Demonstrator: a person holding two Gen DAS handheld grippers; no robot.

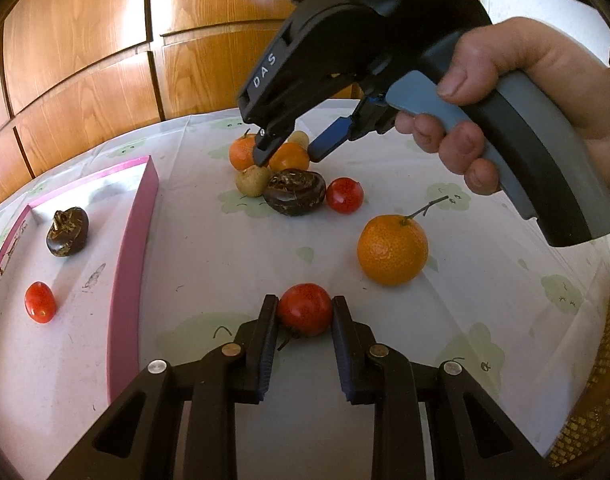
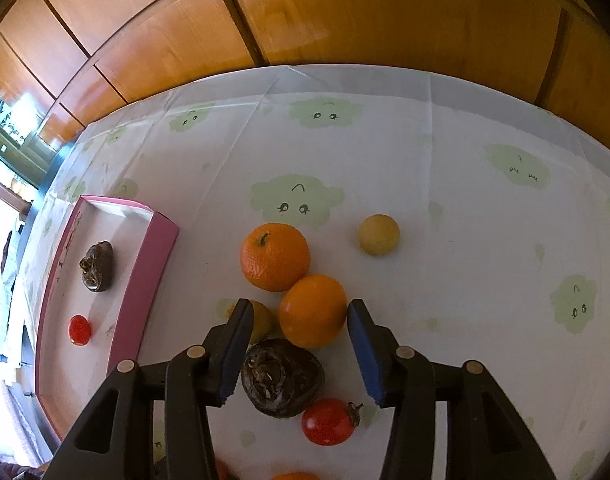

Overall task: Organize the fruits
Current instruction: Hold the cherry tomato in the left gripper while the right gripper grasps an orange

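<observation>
The left gripper point(image 1: 305, 312) is clamped on a tomato point(image 1: 304, 309), right of the pink tray point(image 1: 133, 240); the right gripper point(image 2: 301, 320) hangs open astride an orange point(image 2: 312, 310), probably not touching; that orange lies well right of the tray.

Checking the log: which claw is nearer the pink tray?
Left. The left claw, gripping a tomato, sits just beside the pink tray; the right claw hovers over the fruit pile, farther off.

Three oranges point(image 1: 392, 249), three tomatoes point(image 1: 304, 309), two water chestnuts point(image 1: 294, 191), two yellow fruits point(image 1: 252, 180), one pink box point(image 1: 133, 240).
</observation>
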